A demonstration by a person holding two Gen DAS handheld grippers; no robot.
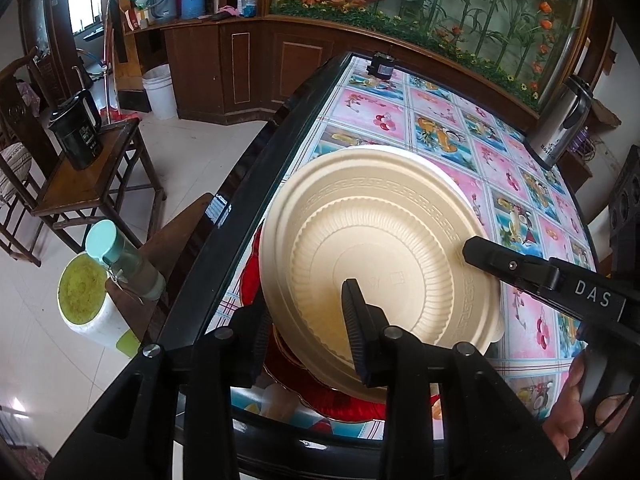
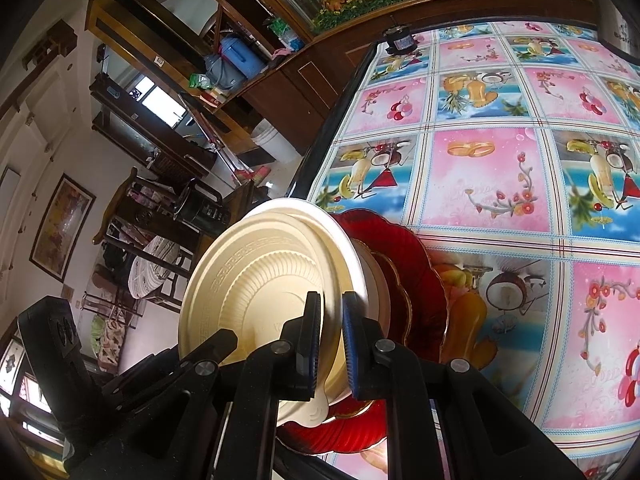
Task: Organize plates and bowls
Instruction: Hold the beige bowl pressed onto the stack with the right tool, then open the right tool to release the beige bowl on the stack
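A cream plate with a ribbed well and key-pattern rim tops a stack at the table's near left edge. Under it sit a white bowl and red gold-rimmed plates. My left gripper straddles the plate's near rim, one finger inside the well and one outside; no pad visibly presses, so it stands open. My right gripper is shut on the cream plate at its rim, and in the left wrist view the right gripper reaches in from the right. From the right wrist view the plate looks tilted up off the stack.
The table carries a fruit-print cloth and has a black edge beside the stack. A steel flask and a small black device stand at its far side. Off the edge are a capped bottle, a side table and a black kettle.
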